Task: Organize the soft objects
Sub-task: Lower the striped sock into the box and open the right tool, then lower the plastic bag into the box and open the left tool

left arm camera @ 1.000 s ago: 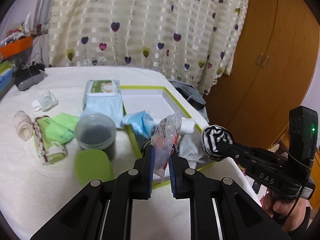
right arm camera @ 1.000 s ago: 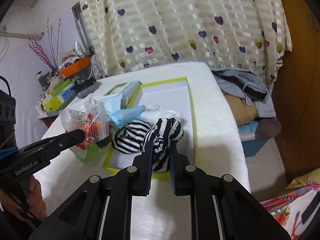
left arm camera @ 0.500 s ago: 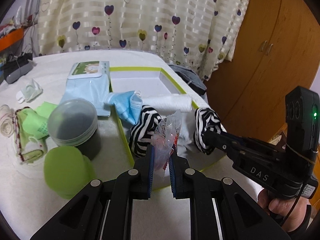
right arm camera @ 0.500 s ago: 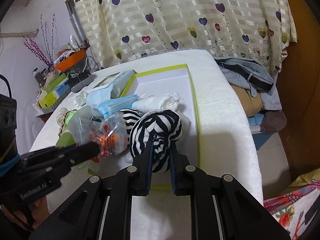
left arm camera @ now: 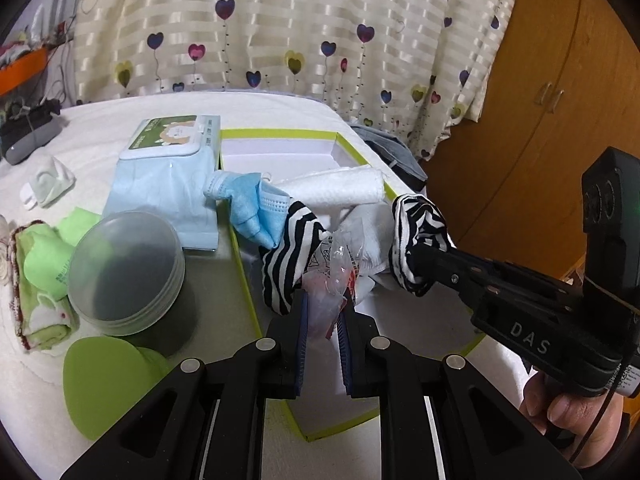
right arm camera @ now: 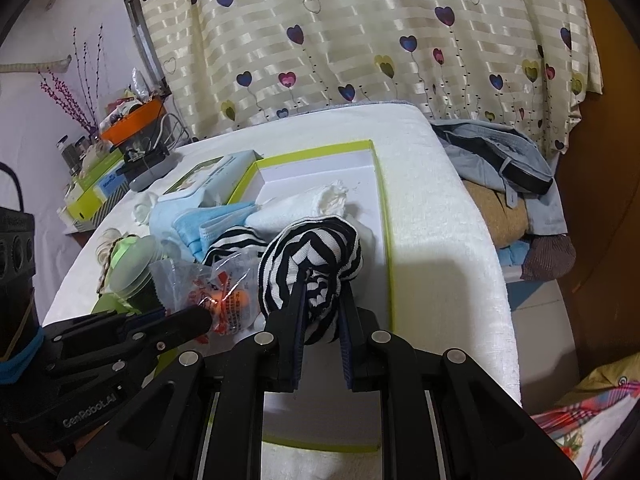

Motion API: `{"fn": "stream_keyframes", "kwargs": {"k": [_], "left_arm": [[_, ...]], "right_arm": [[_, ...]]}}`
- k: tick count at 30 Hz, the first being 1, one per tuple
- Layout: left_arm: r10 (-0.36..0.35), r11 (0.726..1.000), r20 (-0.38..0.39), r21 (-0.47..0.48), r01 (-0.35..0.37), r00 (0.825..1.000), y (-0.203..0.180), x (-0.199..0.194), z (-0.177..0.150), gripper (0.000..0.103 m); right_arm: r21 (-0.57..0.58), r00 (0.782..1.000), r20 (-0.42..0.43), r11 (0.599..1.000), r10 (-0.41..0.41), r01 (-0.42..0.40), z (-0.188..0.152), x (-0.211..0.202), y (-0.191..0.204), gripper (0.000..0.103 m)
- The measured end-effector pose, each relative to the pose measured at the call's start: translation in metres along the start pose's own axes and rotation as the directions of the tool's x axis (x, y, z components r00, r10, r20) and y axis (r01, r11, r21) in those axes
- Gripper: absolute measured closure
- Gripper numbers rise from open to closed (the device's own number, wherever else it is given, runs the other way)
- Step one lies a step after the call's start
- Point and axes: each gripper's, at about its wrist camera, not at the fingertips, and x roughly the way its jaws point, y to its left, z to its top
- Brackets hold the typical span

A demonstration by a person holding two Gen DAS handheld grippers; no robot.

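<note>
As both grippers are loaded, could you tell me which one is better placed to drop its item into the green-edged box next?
Probably the right gripper: its striped sock hangs over the box, while the left gripper's plastic packet sits near the box's edge.

Wipes pack (left arm camera: pixel 168 184) lies left of box (left arm camera: pixel 280 135).

Both claws point steeply downward, side by side and close together. The left claw (left arm camera: pixel 322 312) is clamped nearly shut. The right claw (right arm camera: pixel 320 312) is pinched narrow too, a hand (left arm camera: pixel 568 408) gripping its handle.
</note>
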Motion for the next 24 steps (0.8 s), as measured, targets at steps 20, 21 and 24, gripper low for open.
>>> {"fn": "stream_keyframes", "kwargs": {"k": [20, 21, 24], "left_arm": [[-0.028, 1.0, 0.038, 0.015, 0.027, 0.999, -0.006, -0.036, -0.016, 0.073], [-0.027, 0.999, 0.041, 0.017, 0.027, 0.999, -0.006, -0.038, -0.017, 0.073], [-0.03, 0.999, 0.06, 0.027, 0.029, 0.998, -0.008, -0.049, -0.019, 0.073]], "right_arm": [[-0.004, 0.996, 0.025, 0.997, -0.083, 0.083, -0.023, -0.047, 0.01, 0.054], [-0.004, 0.996, 0.029, 0.996, -0.084, 0.084, -0.023, -0.05, 0.012, 0.054], [-0.005, 0.995, 0.038, 0.996, -0.093, 0.093, -0.023, -0.056, 0.016, 0.054]]}}
